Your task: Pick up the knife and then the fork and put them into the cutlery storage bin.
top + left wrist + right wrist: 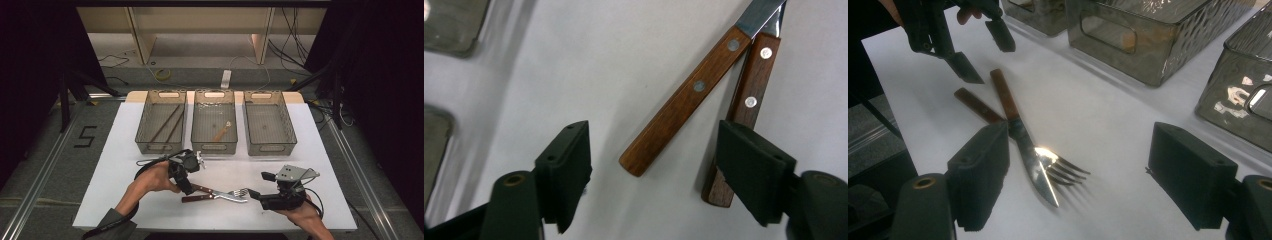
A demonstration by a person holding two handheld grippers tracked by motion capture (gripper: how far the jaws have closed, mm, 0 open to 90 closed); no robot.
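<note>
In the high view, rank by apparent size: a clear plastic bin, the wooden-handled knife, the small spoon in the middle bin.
1. Clear plastic bin, largest.
2. Wooden-handled knife.
3. Small spoon, smallest, though it lies farther from the camera.

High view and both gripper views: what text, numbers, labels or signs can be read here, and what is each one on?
"5": black tape figure on the grey floor, left of the table.
White strip on the floor beyond the table: a label perhaps, too small to read.
Trays, knife, fork and tongs: no writing shows.
</note>
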